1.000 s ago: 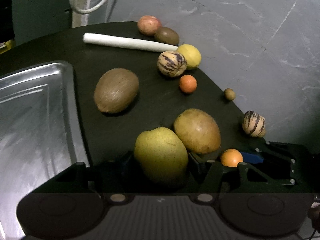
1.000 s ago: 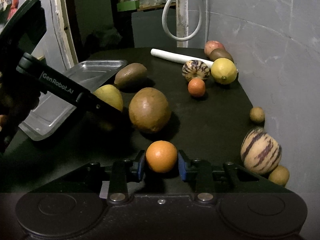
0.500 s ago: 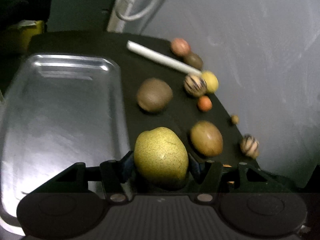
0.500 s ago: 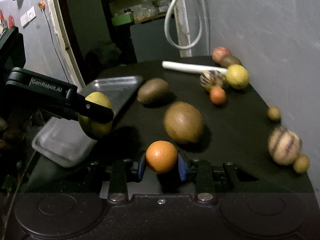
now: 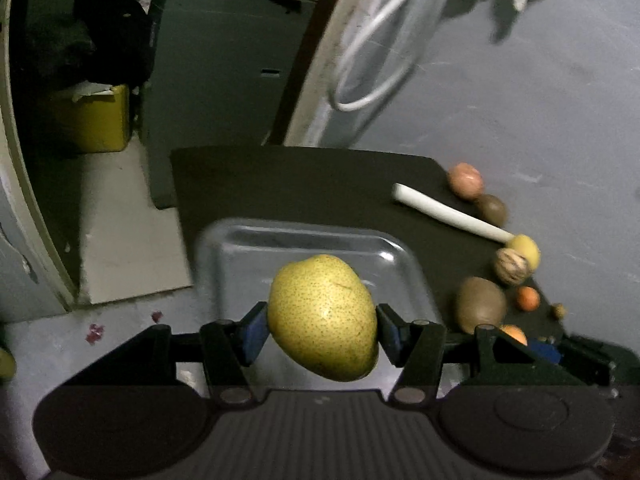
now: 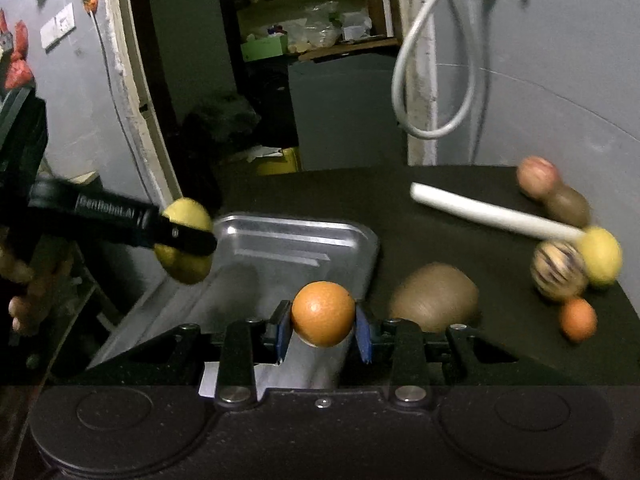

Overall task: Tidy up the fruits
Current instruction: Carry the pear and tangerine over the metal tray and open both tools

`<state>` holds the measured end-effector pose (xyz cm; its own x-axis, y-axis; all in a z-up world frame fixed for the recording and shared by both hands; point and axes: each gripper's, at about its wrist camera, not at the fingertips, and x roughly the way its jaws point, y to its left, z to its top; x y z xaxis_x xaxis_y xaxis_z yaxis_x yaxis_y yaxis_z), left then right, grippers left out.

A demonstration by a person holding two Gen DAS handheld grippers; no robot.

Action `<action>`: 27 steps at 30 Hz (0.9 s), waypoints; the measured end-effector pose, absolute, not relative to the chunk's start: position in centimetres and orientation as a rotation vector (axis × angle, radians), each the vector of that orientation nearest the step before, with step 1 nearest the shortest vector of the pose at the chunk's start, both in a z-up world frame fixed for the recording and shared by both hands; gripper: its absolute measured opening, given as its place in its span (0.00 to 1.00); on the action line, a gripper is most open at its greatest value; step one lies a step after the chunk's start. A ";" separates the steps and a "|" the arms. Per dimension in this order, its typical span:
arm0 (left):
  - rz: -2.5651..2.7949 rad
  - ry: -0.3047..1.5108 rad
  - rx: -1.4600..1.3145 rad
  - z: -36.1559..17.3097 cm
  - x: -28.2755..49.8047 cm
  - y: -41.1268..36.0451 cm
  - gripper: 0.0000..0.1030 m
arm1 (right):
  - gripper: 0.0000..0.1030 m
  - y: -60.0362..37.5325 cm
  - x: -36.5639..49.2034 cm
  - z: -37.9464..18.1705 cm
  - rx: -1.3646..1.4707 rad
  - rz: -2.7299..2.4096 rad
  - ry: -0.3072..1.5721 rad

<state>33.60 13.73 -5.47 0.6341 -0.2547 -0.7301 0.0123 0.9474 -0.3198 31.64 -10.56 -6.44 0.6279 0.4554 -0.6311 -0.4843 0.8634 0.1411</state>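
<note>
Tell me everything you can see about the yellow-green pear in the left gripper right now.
The pear is large, yellow-green and covered in fine brown speckles, with a faint scratch near its top; the skin looks smooth and unbruised. It is clamped at its sides between the blue pads of the left gripper, held in the air with its narrower end tilted up and away. It hangs over the near end of the metal tray, touching nothing but the pads. The right wrist view shows it at the tray's left edge.

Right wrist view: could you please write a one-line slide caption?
Right gripper holds a round orange fruit above the shiny metal tray, while the left gripper carries a yellow-green pear.
</note>
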 end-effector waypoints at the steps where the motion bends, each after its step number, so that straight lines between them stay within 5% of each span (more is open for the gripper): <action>1: -0.155 0.876 -0.298 -5.8 34.3 14.4 0.59 | 0.34 -9.4 32.5 -6.6 -0.051 0.537 0.710; 23: -0.226 0.933 -0.246 -8.9 38.4 15.1 0.60 | 0.34 -3.1 37.4 -11.5 -0.199 0.459 0.749; 27: -0.222 0.934 -0.271 -8.8 38.3 15.3 0.60 | 0.44 -3.5 36.7 -11.1 -0.187 0.471 0.727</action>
<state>38.34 15.26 -8.76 0.5765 -0.3032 -0.7588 0.0705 0.9436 -0.3235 36.71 -3.49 -11.12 0.6487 0.3478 -0.6770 -0.4750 0.8800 -0.0031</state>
